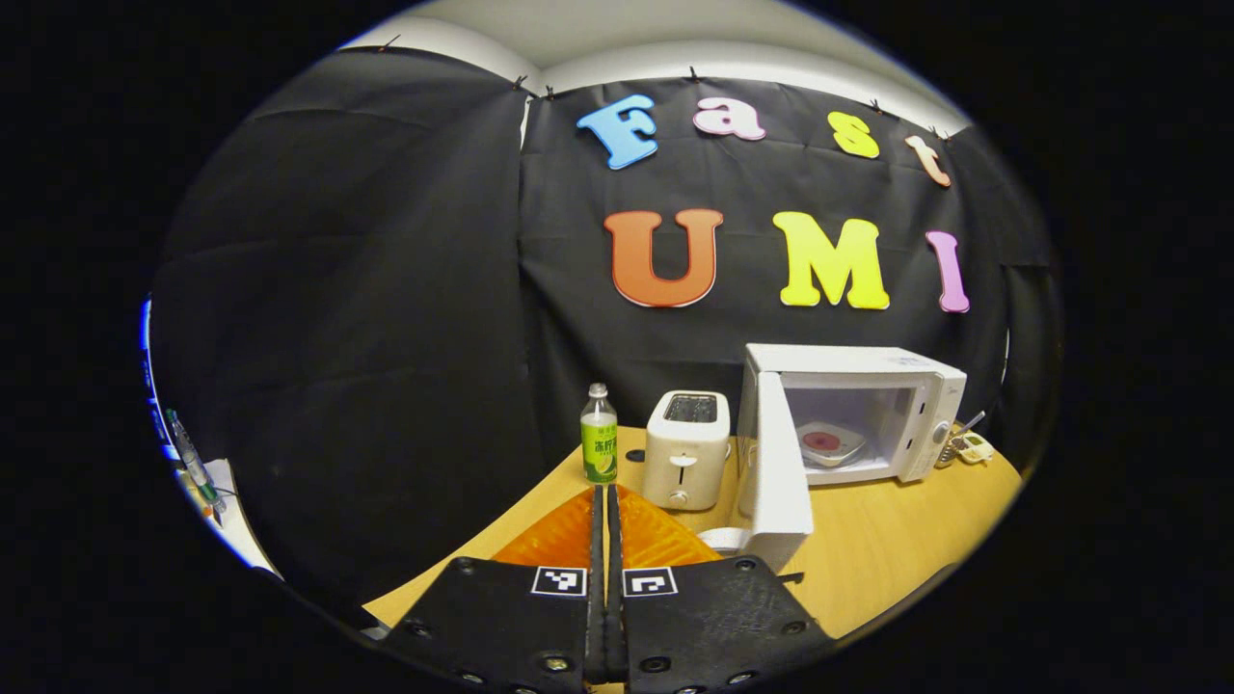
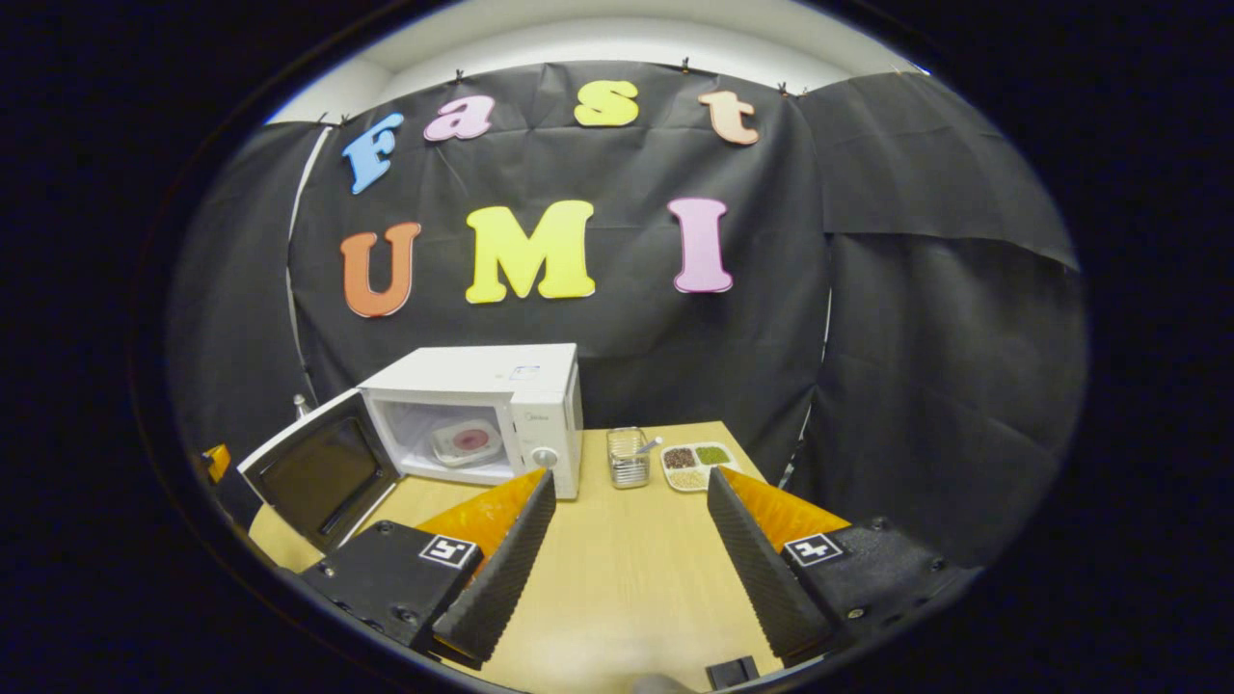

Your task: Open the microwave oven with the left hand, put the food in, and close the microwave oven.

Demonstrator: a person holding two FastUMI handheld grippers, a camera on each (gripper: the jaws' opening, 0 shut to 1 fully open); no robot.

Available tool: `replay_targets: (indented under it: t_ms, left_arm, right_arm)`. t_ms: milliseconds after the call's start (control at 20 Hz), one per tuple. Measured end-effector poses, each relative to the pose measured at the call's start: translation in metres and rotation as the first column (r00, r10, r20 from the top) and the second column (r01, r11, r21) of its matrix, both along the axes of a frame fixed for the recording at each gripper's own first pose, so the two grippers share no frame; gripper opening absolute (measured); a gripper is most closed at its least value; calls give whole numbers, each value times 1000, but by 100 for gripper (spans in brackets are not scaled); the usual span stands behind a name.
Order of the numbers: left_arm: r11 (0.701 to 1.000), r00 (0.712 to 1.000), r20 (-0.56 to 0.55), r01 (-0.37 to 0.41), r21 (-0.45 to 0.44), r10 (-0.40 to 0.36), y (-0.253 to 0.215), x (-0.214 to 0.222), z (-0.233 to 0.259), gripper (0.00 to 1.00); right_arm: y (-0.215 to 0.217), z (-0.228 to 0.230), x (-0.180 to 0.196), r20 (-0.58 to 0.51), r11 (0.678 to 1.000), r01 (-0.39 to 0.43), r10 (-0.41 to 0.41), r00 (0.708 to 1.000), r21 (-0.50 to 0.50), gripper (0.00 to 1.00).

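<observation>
The white microwave stands at the back of the wooden table with its door swung wide open to the left. Inside it lies a white plate with pink-red food. My left gripper is shut with nothing in it, low over the near table edge and well short of the door. The right gripper view shows the same microwave, its open door and the plate of food inside. My right gripper is open and empty, held back from the microwave's front.
A white toaster and a green-labelled bottle stand left of the microwave. To its right sit a metal mesh basket and a divided dish of grains. A small white object lies by the door's lower corner.
</observation>
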State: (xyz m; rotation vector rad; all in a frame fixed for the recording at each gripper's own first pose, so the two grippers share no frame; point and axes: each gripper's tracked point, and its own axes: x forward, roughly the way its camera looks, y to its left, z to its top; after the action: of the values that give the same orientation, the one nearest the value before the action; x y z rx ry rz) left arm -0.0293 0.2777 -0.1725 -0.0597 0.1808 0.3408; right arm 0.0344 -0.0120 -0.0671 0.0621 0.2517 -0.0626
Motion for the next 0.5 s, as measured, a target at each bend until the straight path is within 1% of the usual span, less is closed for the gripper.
replay_targets:
  t_ms: [200,350,500]
  left_arm:
    - [1000,999,-46,-7,-19,7,6,8,-25,0]
    - [999,998,-64,24,-32,-26,-5,14,-38,0]
    - [998,996,-79,46,-39,-49,-16,15,-48,0]
  right_arm:
    - [4,-3,-2,-13,1000,5,-5,1000,12,100]
    - [7,-4,-5,-22,1000,-1,1,1000,-5,100]
    - [5,-2,-10,-23,1000,9,-9,1000,-4,100]
